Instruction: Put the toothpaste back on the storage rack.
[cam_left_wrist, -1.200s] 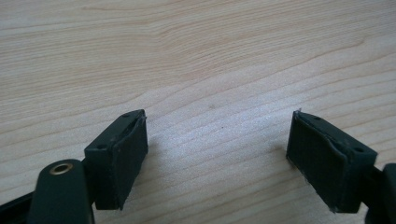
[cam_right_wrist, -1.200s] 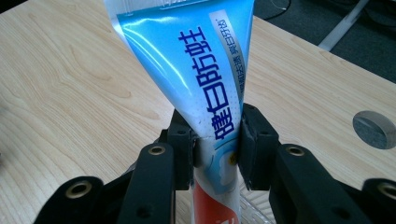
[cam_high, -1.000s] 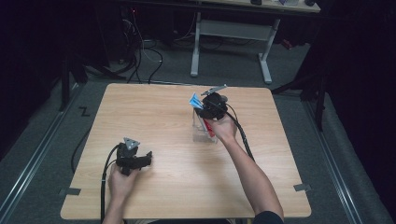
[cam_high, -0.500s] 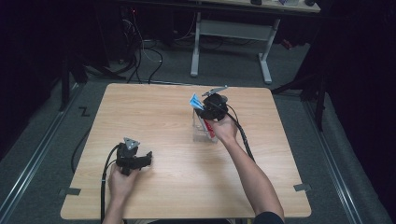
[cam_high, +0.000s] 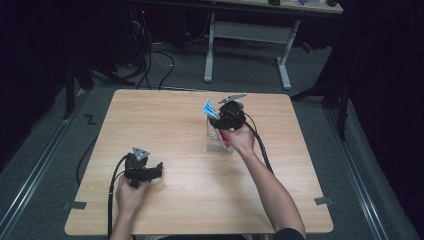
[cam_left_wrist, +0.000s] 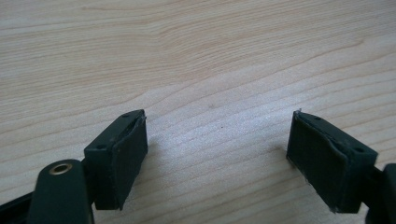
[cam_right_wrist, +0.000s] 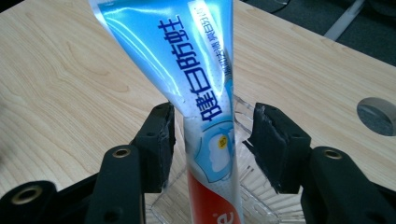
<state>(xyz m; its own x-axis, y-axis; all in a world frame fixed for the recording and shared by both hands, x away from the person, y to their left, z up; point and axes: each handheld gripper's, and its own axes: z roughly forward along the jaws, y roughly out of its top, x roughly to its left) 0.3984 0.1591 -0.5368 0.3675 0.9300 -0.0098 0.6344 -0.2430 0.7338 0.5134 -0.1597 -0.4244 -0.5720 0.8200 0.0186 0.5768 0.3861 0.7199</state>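
1. While the person's left hand rests low on the pale wooden table (cam_high: 165, 120), the left gripper (cam_high: 159, 170) lies near the left front of the table, jaws wide apart with nothing but bare wood grain between them in the left gripper view (cam_left_wrist: 215, 154). It sits well apart from the work.

2. Right of the table's middle stands a clear ribbed plastic cup (cam_high: 218, 141), and in it a blue, white and red toothpaste tube (cam_high: 212, 111) stands nearly upright. Its long axis leans: the red end is down inside the cup, the flat blue tail up and tilted toward the table's left.

3. Over the cup is the right gripper (cam_right_wrist: 214, 140), by far the nearer of the two. Its jaws have just been opening and now stand apart. The tube (cam_right_wrist: 196, 88) runs up between them, close against or just touching the left pad (cam_right_wrist: 164, 140) and clear of the right pad, so it is no longer pinched.

4. Judging by this, the tube has been let go into the cup, and the next move is likely a withdrawal along the tube's leaning axis, away from the cup, so the pads do not drag the tail or tip the cup.
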